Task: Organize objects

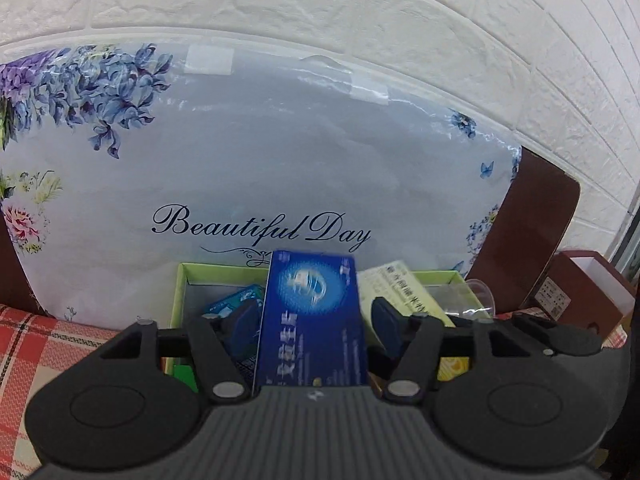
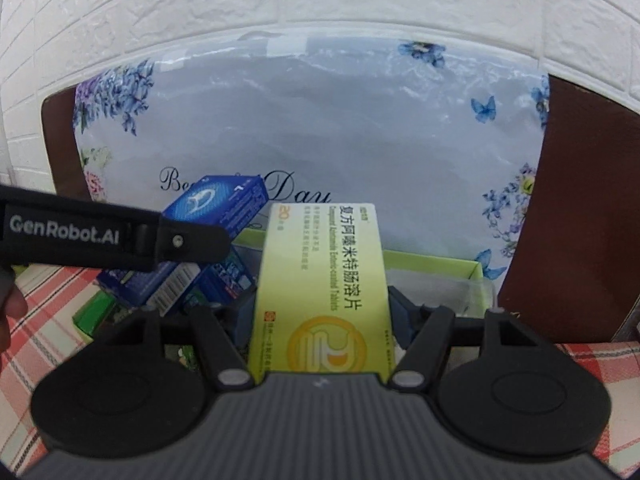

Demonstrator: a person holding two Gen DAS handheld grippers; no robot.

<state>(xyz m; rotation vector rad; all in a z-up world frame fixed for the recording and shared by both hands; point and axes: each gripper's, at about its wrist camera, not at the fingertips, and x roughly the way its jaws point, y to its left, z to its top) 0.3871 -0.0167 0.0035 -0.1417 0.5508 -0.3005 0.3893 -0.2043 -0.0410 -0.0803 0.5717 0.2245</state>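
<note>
- Grippers each clamp a medicine carton: left gripper [image 1: 314, 316] pinches a glossy blue box [image 1: 312, 320], right gripper [image 2: 322, 312] a yellow-green box [image 2: 324, 280].
- Both cartons hang over a green tray [image 1: 182, 288] at twelve o'clock.
- Beyond, a floral panel [image 1: 260, 160] reads "Beautiful Day".

A floral board [image 2: 320, 120] walls off the desk's back edge behind the green tray [image 2: 432, 261]; boxes [image 2: 192, 280] crowd the tray's left half, its right half lies open.

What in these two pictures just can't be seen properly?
- Green tray floor: both views, hidden by the blue box and yellow box.
- Blue box's small print: left wrist view, blurred.
- "Beautiful Day" lettering: right wrist view, partly covered by the left hand-held gripper and its box.
</note>
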